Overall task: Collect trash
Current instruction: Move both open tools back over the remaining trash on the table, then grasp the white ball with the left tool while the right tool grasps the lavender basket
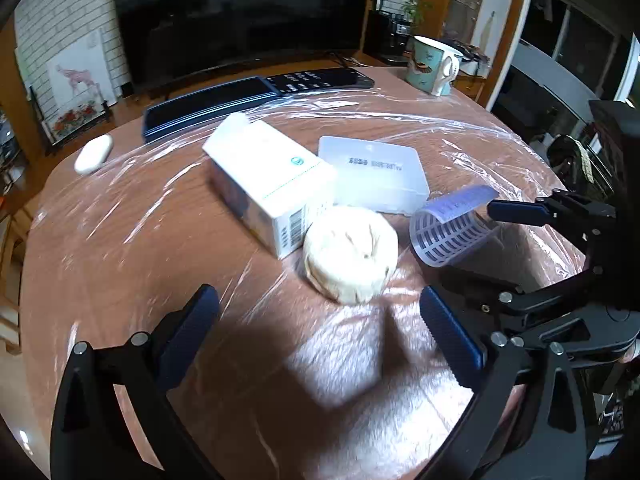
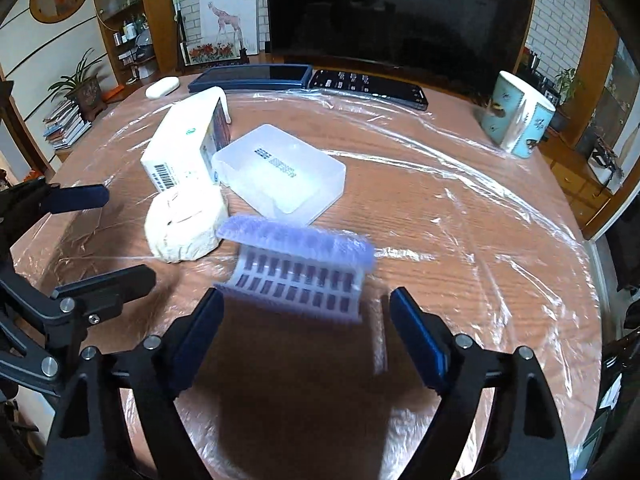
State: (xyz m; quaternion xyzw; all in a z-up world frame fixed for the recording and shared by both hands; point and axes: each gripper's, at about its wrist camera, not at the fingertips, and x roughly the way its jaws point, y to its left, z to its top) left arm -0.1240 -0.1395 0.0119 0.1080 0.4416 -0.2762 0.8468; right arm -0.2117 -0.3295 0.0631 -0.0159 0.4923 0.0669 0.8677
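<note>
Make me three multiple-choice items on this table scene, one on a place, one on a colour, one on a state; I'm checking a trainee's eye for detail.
1. Where does the mug stand?
A. At the table's far right edge, apart from the boxes
B. On top of the white carton
C. Between the right gripper's fingers

2. What colour is the round paper-wrapped bundle?
A. Red
B. Off-white
C. Black

3. How does the white carton sit?
A. Crushed flat
B. Standing on end, sealed
C. Lying on its side with an end flap open

Answers:
1 A: it stands alone near the rim, far from the cluster.
2 B: its wrinkled wrap is pale cream in both views.
3 C: its long face rests on the plastic-covered table, and a flap sticks out at the far end.
</note>
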